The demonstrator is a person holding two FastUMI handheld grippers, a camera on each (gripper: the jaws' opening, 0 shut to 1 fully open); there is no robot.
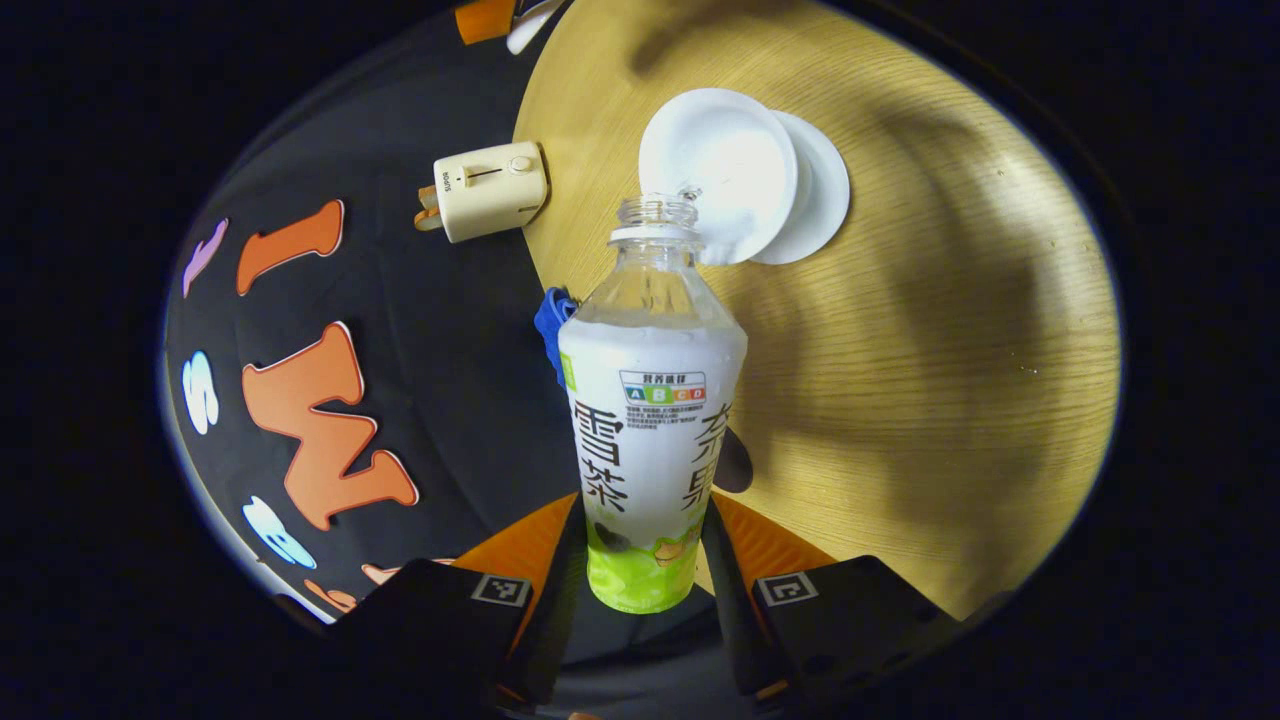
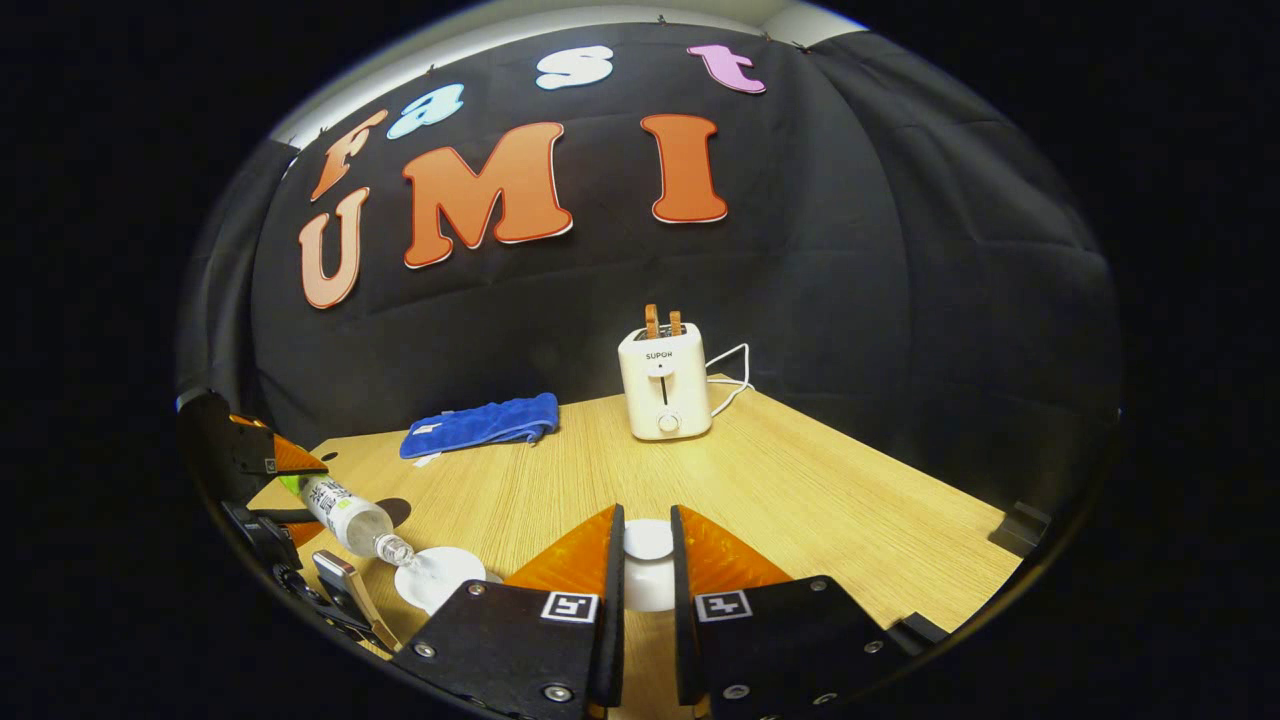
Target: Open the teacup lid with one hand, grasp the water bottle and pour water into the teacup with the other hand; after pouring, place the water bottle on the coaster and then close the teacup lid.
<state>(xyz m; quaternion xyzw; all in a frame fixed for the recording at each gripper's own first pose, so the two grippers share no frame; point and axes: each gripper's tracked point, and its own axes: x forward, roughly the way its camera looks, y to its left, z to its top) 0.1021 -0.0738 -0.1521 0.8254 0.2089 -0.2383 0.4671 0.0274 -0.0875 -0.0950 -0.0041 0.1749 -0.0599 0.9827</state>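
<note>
Both grippers grip: the left gripper (image 1: 645, 560) clamps the tilted water bottle (image 1: 650, 400) over the teacup (image 1: 720, 170). Right gripper (image 2: 647, 560) pinches the teacup lid (image 2: 648, 570), partly hidden between its fingers.

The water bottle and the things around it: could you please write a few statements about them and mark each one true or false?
1. The left claw grips the water bottle and tips its open mouth toward the teacup. True.
2. The bottle's cap is on. False: its neck is open.
3. The right claw is shut on the teacup lid, held away from the cup. True.
4. The blue cloth is draped over the toaster. False: it lies flat on the table, apart from the toaster.
5. The toaster's slots are empty. False: two slices stick up from it.
</note>
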